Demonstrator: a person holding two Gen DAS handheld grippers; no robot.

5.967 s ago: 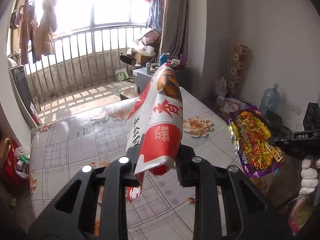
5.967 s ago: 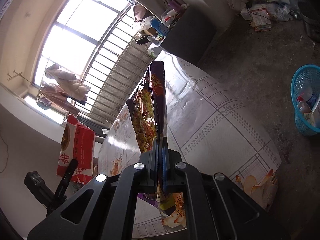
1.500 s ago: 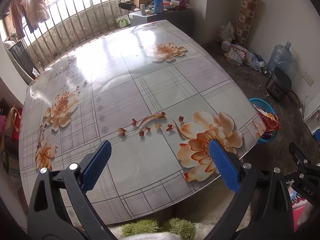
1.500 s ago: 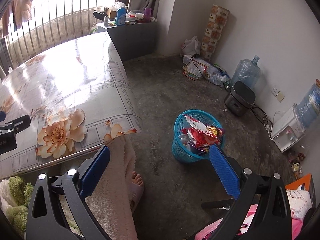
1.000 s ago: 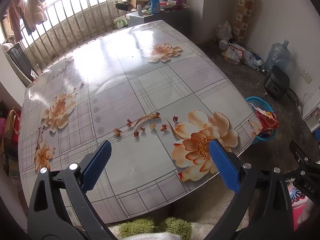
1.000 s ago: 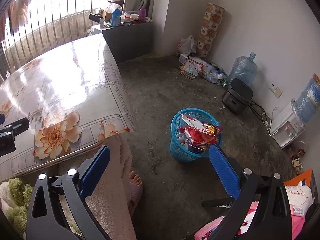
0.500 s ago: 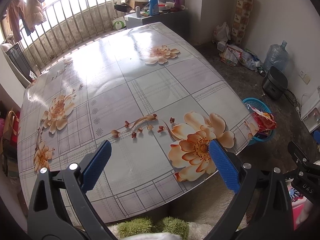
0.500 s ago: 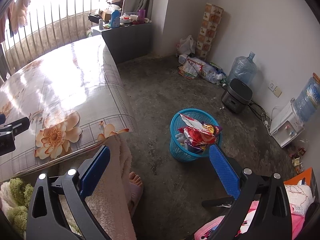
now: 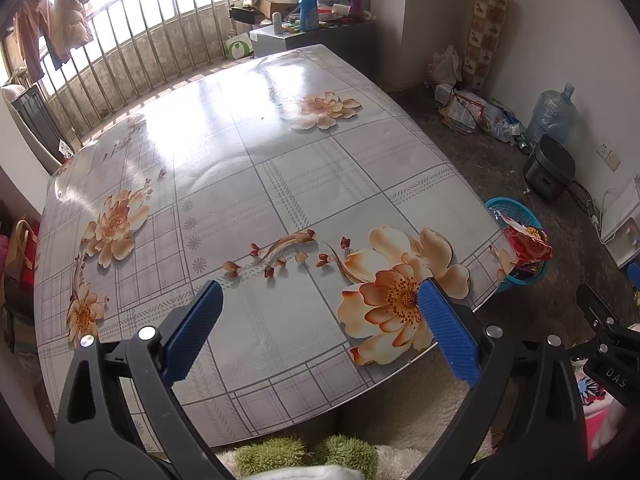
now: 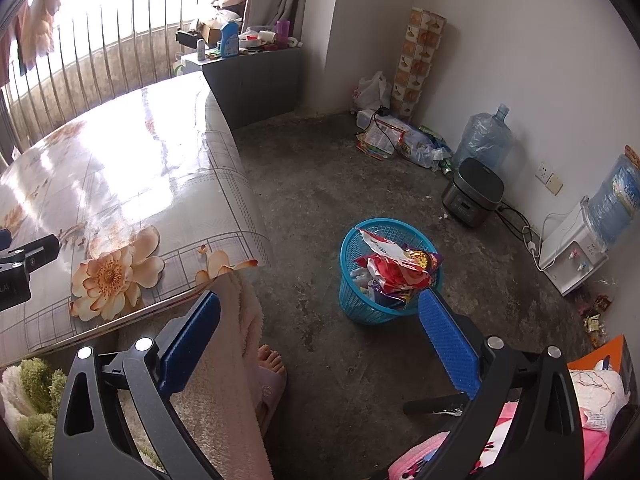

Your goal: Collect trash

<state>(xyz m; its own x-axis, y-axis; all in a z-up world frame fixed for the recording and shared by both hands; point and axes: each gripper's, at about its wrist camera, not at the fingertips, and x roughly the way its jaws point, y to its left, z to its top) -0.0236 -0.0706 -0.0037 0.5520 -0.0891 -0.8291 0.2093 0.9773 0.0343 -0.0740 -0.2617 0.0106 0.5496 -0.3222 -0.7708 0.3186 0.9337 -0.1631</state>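
— Blue pads spread wide on both: my left gripper (image 9: 320,336) and my right gripper (image 10: 320,332) each hold nothing.

— Where are the wrappers?

— Red and purple snack bags (image 10: 396,268) sit piled in the blue plastic basket (image 10: 352,300) on the concrete floor (image 10: 320,184), just beside the corner of the table (image 9: 248,184). My left gripper hangs over its floral cloth.

— And you?

— My slippered foot (image 10: 270,364) shows below.
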